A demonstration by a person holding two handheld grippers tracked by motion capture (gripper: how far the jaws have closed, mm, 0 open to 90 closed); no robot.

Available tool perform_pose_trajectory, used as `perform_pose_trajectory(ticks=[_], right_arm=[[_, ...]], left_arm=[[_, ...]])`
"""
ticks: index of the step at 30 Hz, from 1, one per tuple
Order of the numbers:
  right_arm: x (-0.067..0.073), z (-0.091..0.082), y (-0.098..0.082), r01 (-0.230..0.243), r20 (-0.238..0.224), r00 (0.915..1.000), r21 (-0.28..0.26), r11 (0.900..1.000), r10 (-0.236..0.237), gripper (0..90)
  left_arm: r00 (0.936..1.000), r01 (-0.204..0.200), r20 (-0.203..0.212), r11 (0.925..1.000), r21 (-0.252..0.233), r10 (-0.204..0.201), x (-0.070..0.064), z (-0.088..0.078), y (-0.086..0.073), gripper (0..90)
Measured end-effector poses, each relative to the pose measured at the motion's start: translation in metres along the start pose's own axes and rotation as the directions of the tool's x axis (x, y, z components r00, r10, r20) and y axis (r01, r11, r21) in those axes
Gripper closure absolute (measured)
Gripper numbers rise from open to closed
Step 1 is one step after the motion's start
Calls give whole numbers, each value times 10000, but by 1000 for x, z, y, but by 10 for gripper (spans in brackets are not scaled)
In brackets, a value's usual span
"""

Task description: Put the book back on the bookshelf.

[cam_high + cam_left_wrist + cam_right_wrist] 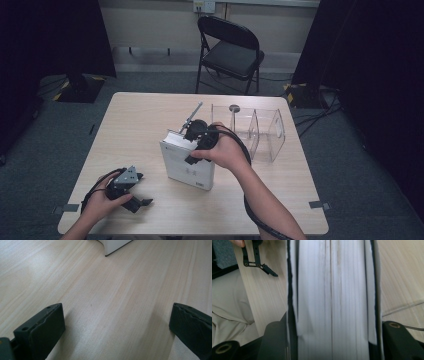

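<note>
A thick white book (187,167) stands on its edge in the middle of the pale wood table (135,125). My right gripper (194,150) comes down over its top edge from the hand above. In the right gripper view the page block (332,290) runs up between the two jaws of my right gripper (332,340), each lying against a cover. The left cover gapes a little from the pages. My left gripper (142,190) rests on the table near the front left, jaws wide apart over bare wood (117,325). A corner of the book (115,245) shows ahead of it.
A clear plastic organiser (255,132) with upright dividers stands just right of the book, toward the table's right edge. A black folding chair (230,50) is beyond the far edge. The person's trouser leg (227,302) lies past the near edge.
</note>
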State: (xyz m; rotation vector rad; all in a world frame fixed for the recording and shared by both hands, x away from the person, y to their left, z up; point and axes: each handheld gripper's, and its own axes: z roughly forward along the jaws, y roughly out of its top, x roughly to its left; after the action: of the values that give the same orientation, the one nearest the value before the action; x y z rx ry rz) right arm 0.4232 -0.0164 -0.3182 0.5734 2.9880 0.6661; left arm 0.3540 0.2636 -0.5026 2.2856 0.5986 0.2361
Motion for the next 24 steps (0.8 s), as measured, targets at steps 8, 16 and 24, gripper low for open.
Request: perform_pose_trajectory(ticks=[8, 16, 24], right_arm=[[0, 8, 2, 63, 161, 9998, 138, 9999, -65, 449], [4, 11, 4, 464, 440, 9978, 749, 9961, -497, 437], [4, 11, 4, 497, 408, 9978, 781, 9957, -530, 494]], left_arm=[[10000, -13, 27, 10000, 6, 13, 0, 0, 0, 0], [10000, -4, 50, 10000, -10, 4, 0, 0, 0, 0], [10000, -9, 3, 10000, -8, 9, 0, 0, 0, 0]])
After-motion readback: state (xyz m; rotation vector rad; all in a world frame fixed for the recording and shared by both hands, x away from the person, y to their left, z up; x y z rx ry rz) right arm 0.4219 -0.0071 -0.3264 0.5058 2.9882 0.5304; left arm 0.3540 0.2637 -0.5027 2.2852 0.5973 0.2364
